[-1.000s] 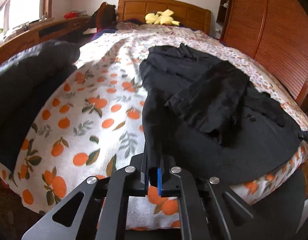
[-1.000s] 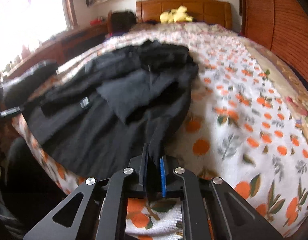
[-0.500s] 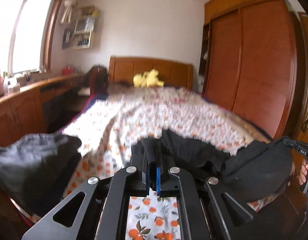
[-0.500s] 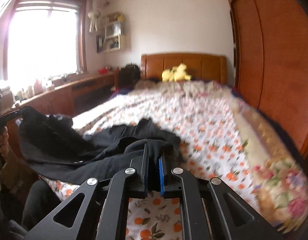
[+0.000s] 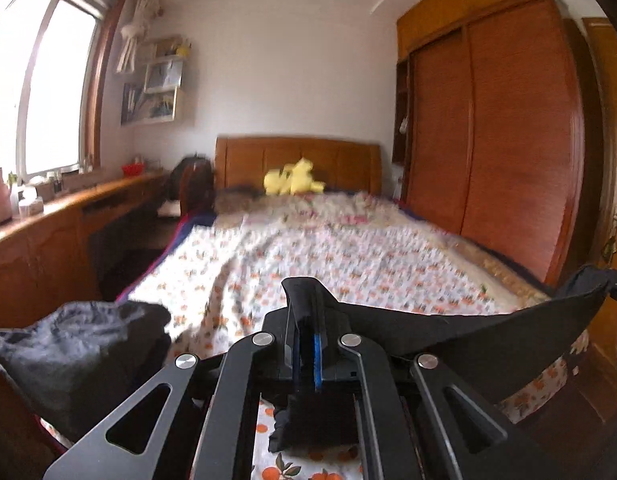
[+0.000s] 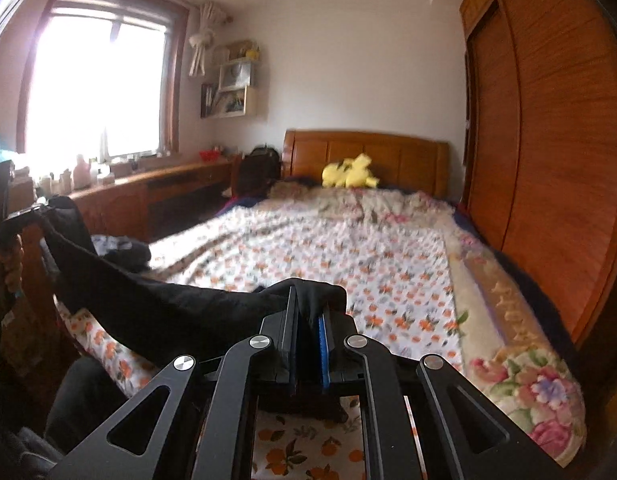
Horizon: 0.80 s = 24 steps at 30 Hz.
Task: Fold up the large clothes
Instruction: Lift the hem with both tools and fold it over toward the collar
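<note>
A large black garment (image 5: pixel 480 336) hangs stretched in the air above the foot of the bed (image 5: pixel 316 248). My left gripper (image 5: pixel 306 320) is shut on one corner of it. The cloth runs right to the other gripper at the frame edge. In the right wrist view my right gripper (image 6: pixel 308 312) is shut on the opposite corner, and the black garment (image 6: pixel 156 300) stretches left toward the left gripper body (image 6: pixel 4 200). Most of the garment hangs below both views.
A folded dark grey garment (image 5: pixel 76 356) lies on the bed's near left corner. A yellow plush toy (image 5: pixel 292 180) sits by the wooden headboard. A wardrobe (image 5: pixel 496 140) stands on the right and a wooden counter (image 5: pixel 48 232) runs along the left under the window.
Both grippers have lifted the black garment off the bed and pulled it taut between them. The views have tilted up from the bedspread toward the room.
</note>
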Motion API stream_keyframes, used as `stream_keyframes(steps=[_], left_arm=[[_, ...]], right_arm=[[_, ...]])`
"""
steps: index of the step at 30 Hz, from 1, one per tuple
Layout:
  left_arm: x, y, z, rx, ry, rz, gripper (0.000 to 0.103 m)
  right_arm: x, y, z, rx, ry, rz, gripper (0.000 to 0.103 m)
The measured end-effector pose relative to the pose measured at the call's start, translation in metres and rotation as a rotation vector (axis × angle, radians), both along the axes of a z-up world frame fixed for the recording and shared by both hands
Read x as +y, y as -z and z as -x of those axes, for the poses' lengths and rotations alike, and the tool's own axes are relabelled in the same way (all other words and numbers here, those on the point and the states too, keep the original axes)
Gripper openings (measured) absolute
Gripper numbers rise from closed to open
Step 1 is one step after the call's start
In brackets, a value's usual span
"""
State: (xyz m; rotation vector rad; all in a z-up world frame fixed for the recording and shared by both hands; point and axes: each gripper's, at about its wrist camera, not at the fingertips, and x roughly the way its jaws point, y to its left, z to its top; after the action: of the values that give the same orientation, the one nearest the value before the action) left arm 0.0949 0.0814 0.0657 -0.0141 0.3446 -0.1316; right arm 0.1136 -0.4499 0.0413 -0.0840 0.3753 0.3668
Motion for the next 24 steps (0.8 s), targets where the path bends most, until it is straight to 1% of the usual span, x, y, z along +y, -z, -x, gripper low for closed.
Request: stream_keyframes(steps=[2, 4, 6, 7, 10, 12, 14, 18, 21, 24], left_arm=[[-0.001, 0.024, -0.022, 0.039, -0.012, -0.017, 0.005], [0.003, 0.047, -0.043, 0.066, -0.031, -0.043, 0.005], [0.009, 0.068, -0.062, 0.089, -0.054, -0.052, 0.005], [0.014, 0.078, -0.074, 0.108, -0.067, -0.045, 0.005], [0.03, 0.099, -0.106, 0.153, -0.08, -0.006, 0.005], [0.039, 0.105, -0.13, 0.176, -0.077, 0.022, 0.005], [0.041, 0.107, -0.151, 0.186, -0.076, 0.029, 0.005], [0.034, 0.104, -0.187, 0.178, -0.084, 0.002, 0.005], [0.028, 0.099, -0.208, 0.171, -0.103, -0.027, 0.005], [0.025, 0.096, -0.222, 0.166, -0.127, -0.04, 0.006]], right_arm=[[0.006, 0.025, -0.022, 0.051, -0.02, 0.008, 0.007], [0.012, 0.05, -0.041, 0.096, -0.031, 0.011, 0.007], [0.018, 0.075, -0.059, 0.133, -0.044, 0.009, 0.007], [0.022, 0.092, -0.073, 0.157, -0.05, 0.007, 0.007], [0.03, 0.116, -0.103, 0.183, -0.035, 0.008, 0.007], [0.031, 0.123, -0.125, 0.172, -0.014, 0.011, 0.007], [0.031, 0.122, -0.15, 0.16, 0.006, 0.017, 0.007], [0.032, 0.113, -0.201, 0.133, 0.053, 0.031, 0.007], [0.031, 0.109, -0.242, 0.134, 0.068, 0.011, 0.007], [0.038, 0.112, -0.276, 0.143, 0.074, 0.022, 0.007]])
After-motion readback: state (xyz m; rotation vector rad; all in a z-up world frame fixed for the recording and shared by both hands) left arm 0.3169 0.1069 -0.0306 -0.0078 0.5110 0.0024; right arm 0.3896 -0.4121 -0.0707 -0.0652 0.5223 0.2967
